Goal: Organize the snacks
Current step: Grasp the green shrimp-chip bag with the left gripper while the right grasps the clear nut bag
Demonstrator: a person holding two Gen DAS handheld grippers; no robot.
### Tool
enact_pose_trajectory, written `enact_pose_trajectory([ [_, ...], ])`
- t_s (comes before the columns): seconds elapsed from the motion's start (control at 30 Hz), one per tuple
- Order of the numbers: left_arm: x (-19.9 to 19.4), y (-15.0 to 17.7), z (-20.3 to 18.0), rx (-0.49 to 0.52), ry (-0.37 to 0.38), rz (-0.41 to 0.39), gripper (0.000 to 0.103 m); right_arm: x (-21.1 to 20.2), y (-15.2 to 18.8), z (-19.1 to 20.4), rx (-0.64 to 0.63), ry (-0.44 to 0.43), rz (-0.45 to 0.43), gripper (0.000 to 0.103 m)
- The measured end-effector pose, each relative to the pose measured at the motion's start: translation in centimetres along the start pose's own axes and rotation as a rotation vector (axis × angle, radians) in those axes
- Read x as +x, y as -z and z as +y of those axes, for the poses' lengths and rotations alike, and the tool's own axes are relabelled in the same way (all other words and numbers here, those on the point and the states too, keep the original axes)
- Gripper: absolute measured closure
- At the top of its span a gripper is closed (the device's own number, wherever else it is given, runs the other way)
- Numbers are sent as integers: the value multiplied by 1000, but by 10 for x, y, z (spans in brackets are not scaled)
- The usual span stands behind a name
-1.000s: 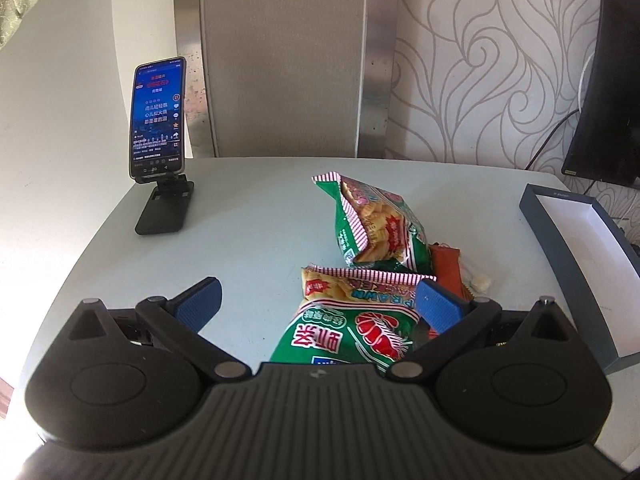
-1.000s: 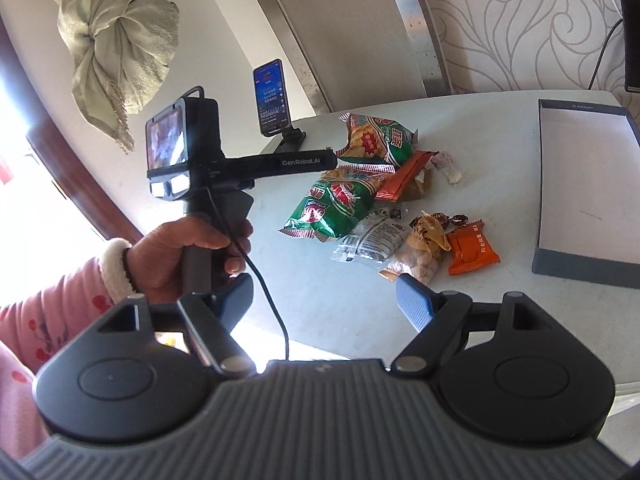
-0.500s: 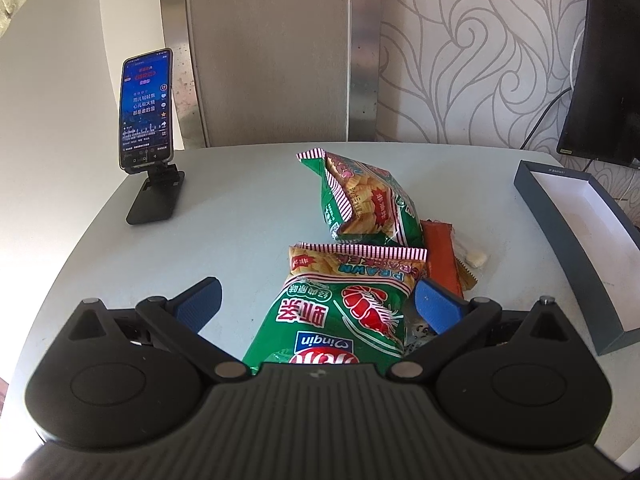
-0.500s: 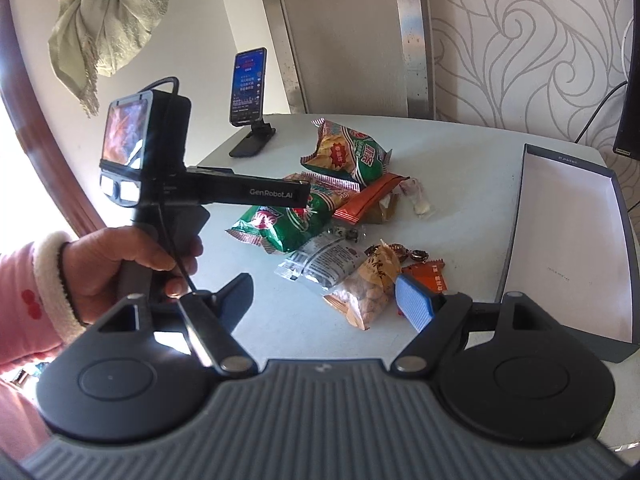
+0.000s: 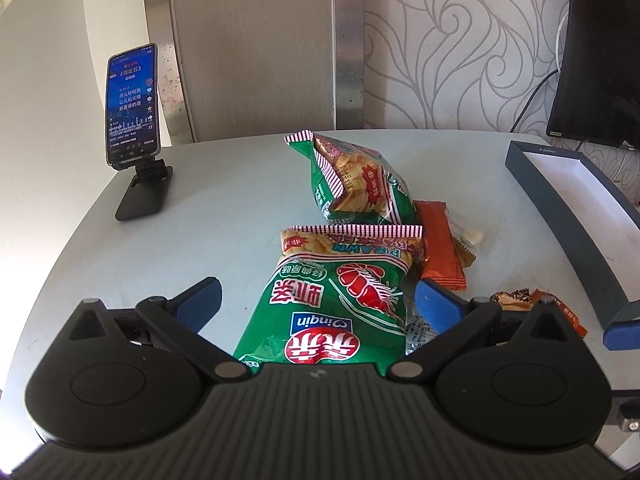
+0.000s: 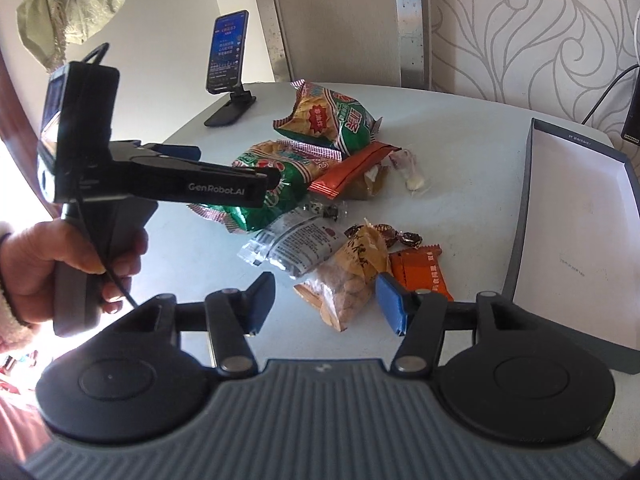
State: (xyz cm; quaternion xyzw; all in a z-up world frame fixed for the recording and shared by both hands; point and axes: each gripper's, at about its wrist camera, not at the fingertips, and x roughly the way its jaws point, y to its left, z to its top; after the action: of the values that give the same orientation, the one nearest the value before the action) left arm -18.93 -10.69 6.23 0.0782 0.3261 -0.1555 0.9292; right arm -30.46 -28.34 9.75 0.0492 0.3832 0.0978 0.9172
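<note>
Down comes the right hand-held gripper point(image 6: 324, 304), jaws closing around the peanut bag point(image 6: 348, 280); left hand-held gripper point(image 5: 318, 304) spread over the prawn cracker bag point(image 5: 332, 300).

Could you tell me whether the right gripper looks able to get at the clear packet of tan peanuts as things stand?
Probably yes. The right gripper has the clear packet of tan peanuts between its closing jaws, with nothing lying over it; the small orange wrapper sits close beside and might get nudged.
</note>
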Motion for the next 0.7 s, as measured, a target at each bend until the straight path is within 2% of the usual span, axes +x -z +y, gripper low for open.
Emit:
enact_pose_trajectory([
  [0.07, 3, 0, 0, 8, -5, 8, 0, 13, -3, -4, 7, 11, 23, 45],
  [0.13, 6, 1, 1, 20, -11, 11, 0, 26, -3, -5, 18, 8, 55, 49],
  [0.17, 7, 1, 2, 22, -15, 13, 0, 31, -3, -5, 23, 2, 70, 55],
  [0.2, 8, 1, 3, 21, -20, 14, 0, 37, -3, -5, 27, 8, 84, 55],
  [0.33, 12, 1, 11, 20, -28, 20, 0, 51, -7, -9, 40, 30, 90, 55],
  [0.4, 14, 1, 14, 20, -35, 21, 0, 57, -14, -14, 3, 71, 94, 60],
  [0.5, 16, -2, 17, 10, -27, 19, 0, 58, -20, -27, 29, 73, 102, 59],
  [0.6, 21, -3, 13, 18, -15, 20, 0, 58, -23, -26, 49, 34, 101, 56],
  [0.7, 27, -4, 7, 38, 0, 27, 0, 70, -26, -14, -3, 57, 110, 56],
])
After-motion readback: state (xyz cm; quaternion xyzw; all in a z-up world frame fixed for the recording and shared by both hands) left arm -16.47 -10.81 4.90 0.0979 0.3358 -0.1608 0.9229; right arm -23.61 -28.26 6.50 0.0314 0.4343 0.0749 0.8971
